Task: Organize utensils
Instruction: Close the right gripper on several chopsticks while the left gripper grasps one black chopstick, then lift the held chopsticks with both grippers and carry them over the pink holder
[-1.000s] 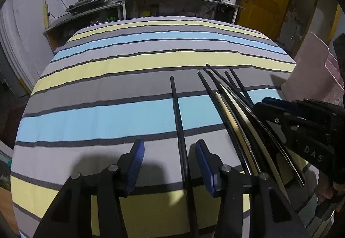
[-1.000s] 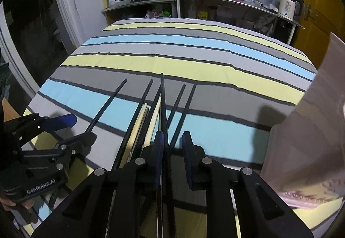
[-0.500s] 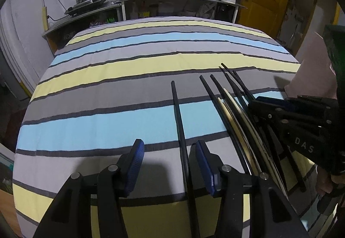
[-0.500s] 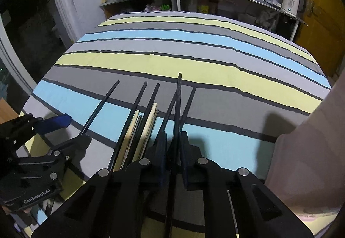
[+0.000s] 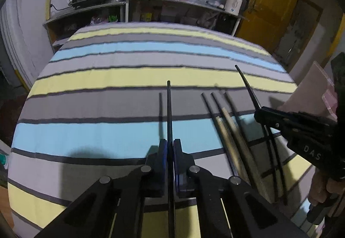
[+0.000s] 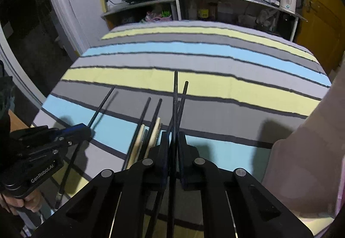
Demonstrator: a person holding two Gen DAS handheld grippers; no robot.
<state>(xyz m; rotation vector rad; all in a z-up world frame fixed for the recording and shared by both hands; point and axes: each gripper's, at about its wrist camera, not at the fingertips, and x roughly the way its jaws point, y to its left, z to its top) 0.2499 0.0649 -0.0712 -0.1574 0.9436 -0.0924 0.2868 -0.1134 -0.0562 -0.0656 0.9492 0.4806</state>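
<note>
**A:** Left wrist view first: your left gripper (image 5: 170, 147) has its blue pads pressed tight on a single black chopstick (image 5: 169, 113). The stick runs straight toward twelve o'clock, its tip lifted over the grey band of the striped tablecloth (image 5: 107, 78), and its thin shadow lies just to the nine o'clock side.

**B:** And the other claw?

**A:** At three o'clock in that view your right gripper (image 5: 258, 111) carries a second black chopstick (image 5: 248, 87), which points up toward eleven o'clock. In the right wrist view those jaws are closing, and the stick (image 6: 175, 104) stands between the pads, clear of the cloth. One more black stick (image 6: 183, 102) crosses it close by; I cannot tell whether that one is pinched too.

**B:** Where is the rest of the pile?

**A:** Between your two grippers. Two pale wooden chopsticks (image 5: 232, 130) lie side by side on the blue stripe, with several black chopsticks (image 5: 210, 106) beside and partly under them, all fanned toward eleven and twelve o'clock. A pink holder (image 5: 310, 91) stands at the three o'clock edge, behind your right gripper. A hand (image 5: 323, 188) grips that tool's handle at four o'clock.
</note>
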